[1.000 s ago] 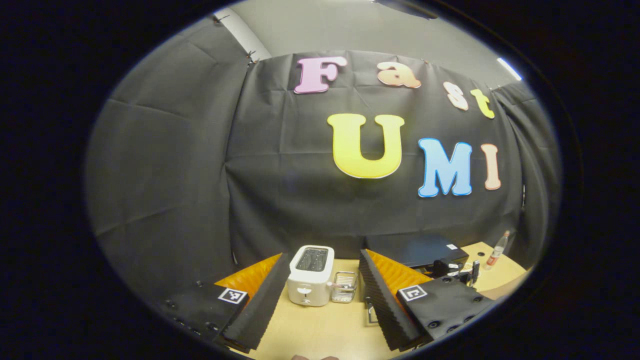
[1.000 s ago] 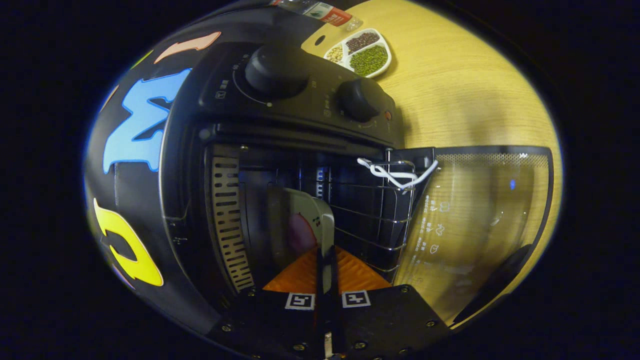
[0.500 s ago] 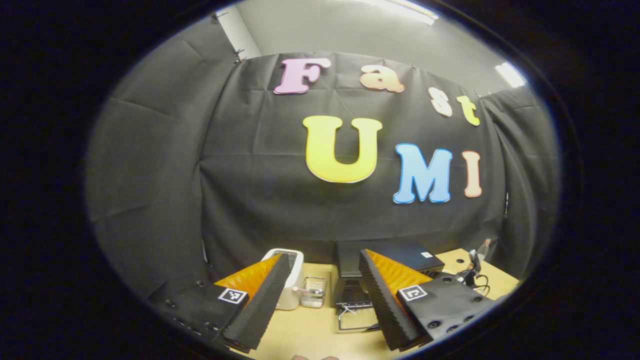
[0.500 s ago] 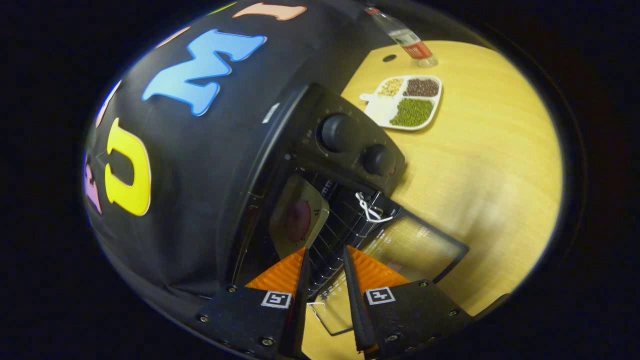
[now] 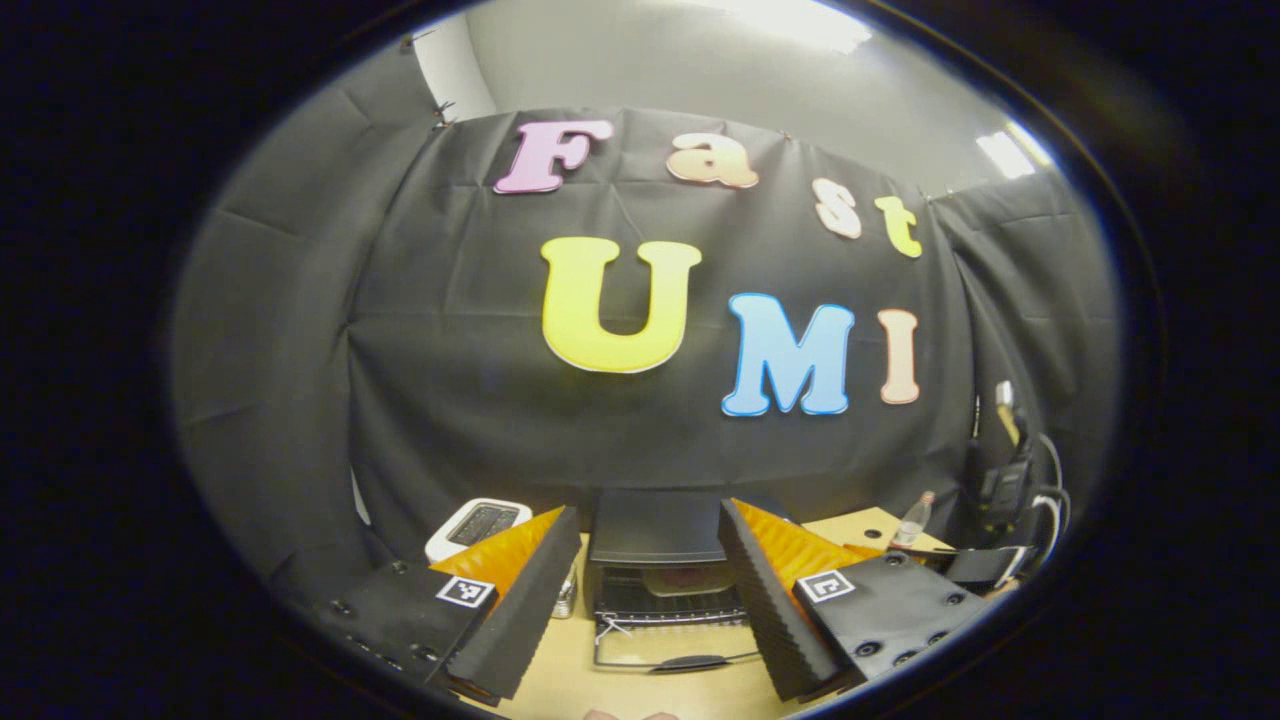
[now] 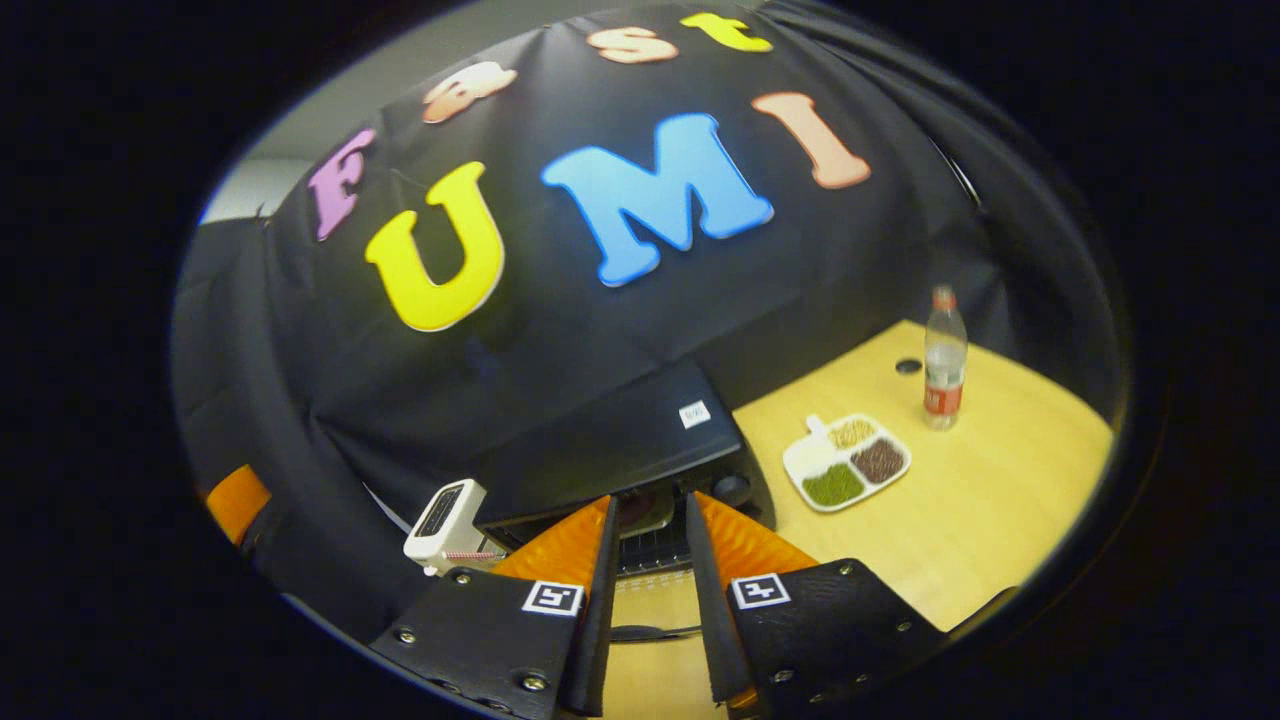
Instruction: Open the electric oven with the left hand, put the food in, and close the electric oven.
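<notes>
Sectioned dish (image 6: 846,462) beside open oven (image 6: 610,450)

No readable wording appears. Square black-and-white coded markers sit on the left gripper (image 5: 650,580) fingers and on the right gripper (image 6: 648,590) fingers. A small white sticker on the electric oven (image 6: 610,450) top and the red label on a bottle (image 6: 942,358) are too small to read.
</notes>
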Demonstrator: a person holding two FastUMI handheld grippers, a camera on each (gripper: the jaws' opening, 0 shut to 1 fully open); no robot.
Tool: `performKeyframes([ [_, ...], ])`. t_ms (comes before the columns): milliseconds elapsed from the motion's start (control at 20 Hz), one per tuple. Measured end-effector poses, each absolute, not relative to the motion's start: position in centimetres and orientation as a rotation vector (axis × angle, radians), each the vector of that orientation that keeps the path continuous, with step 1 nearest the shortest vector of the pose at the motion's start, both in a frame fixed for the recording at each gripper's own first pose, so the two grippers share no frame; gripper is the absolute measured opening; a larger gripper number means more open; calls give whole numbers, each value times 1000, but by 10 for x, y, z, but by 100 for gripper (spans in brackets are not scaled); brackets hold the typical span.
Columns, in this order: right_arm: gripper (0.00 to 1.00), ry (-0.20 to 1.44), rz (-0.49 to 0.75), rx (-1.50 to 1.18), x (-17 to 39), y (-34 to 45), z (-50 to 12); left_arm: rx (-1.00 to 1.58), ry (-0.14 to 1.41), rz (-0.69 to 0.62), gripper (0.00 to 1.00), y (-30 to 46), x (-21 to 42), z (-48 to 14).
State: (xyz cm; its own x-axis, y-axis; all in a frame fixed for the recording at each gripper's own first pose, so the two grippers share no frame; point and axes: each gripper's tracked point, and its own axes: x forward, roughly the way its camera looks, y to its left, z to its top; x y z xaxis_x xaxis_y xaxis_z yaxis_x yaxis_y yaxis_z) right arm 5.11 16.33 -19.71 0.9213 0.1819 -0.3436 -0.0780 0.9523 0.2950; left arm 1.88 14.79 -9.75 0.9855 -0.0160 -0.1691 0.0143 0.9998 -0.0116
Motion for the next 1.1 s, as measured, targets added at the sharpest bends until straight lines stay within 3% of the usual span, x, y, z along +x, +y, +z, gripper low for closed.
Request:
performKeyframes([
  [50, 40, 334, 159, 239, 44, 158, -178, -2, 161, -22, 95, 137, 17, -93],
  [100, 40, 292, 183, 202, 39, 154, -159, 8, 151, -26, 91, 126, 17, -90],
  [450, 39, 88, 216, 124, 0, 100, -62, 13, 112, -52, 99, 56, 6, -76],
  [500, 47, 75, 231, 129, -2, 97, -55, 17, 114, -51, 98, 50, 6, -75],
  [600, 95, 67, 215, 121, -6, 79, -50, 22, 119, -46, 98, 42, 5, -76],
  [650, 90, 68, 205, 118, 1, 74, -56, 19, 130, -42, 98, 39, 6, -79],
  [850, 91, 84, 183, 120, 2, 60, -60, 9, 231, -14, 94, 41, 11, -110],
  [1050, 90, 107, 176, 112, 5, 49, -64, -21, 381, -14, 98, 42, 18, -156],
  [1100, 90, 111, 173, 110, 5, 46, -65, -36, 423, -21, 94, 43, 18, -168],
])
